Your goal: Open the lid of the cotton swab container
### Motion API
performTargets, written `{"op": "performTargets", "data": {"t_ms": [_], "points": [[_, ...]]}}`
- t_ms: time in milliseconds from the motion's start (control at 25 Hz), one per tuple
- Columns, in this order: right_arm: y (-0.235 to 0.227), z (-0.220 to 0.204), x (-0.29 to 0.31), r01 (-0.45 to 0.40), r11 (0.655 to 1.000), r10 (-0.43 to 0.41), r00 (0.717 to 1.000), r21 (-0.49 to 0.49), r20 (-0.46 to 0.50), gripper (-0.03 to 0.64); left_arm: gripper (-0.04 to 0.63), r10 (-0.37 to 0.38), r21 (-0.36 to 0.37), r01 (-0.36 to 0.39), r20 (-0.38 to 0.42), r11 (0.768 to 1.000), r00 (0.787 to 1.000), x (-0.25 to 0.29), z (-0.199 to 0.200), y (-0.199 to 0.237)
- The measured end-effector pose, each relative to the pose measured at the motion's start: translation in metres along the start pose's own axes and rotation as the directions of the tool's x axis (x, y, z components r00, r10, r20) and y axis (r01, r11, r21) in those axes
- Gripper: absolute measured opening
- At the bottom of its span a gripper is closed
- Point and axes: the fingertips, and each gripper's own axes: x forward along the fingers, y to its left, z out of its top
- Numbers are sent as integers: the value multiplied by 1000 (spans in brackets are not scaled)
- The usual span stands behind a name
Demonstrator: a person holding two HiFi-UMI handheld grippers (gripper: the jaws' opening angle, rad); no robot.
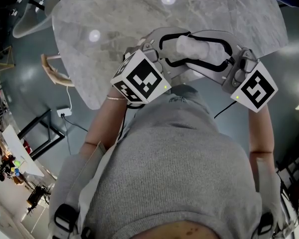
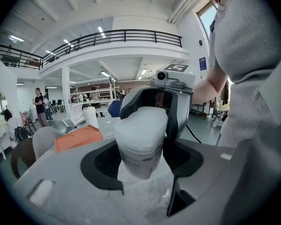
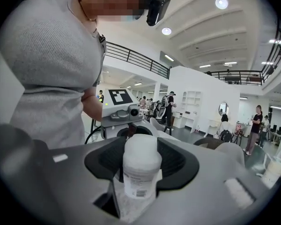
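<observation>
Currently both of my tongs meet nose to nose over the near edge of the grey marble table [image 1: 114,24], with the cotton swab container [image 1: 195,50] enclosed between them.

Item one, the left gripper [image 2: 143,158]: its jaws are clenched on the container. The left gripper view shows the dark pads [image 2: 105,165] bearing on both sides of the white body, with the top rising above them.

Item two, the right gripper [image 3: 141,163]: its jaws are spread wide and released. The container stands between them, and the pads [image 3: 178,161] sit just beside its sides. I see no bite on it from this side.

Item three, the container: it is upright, a white tub with a printed label [image 3: 139,175] on the body. The lid [image 2: 141,121] is seated and closed. Speckled table surface shows directly beneath it in both gripper views. I cannot tell whether the base rests on that surface or hangs just above it.

Item four, the surroundings: the marker cube [image 1: 139,78] of the left tool and the marker cube [image 1: 255,90] of the right tool both face up toward the head camera, close in front of my grey sweater [image 1: 174,163]. An orange flat item [image 2: 77,138] lies on the table beyond the left jaws, well apart from the container. A white cup-like object [image 2: 90,117] stands behind it. Several people stand in the hall in the background of both gripper views.
</observation>
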Motion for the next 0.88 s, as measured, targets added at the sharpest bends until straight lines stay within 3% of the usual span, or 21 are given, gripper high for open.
{"op": "performTargets", "data": {"t_ms": [880], "points": [[1,-5,0,11,985,-14,1000,170,16,210,273,-29,-20,30,16,999,999,3,-9,-8]]}}
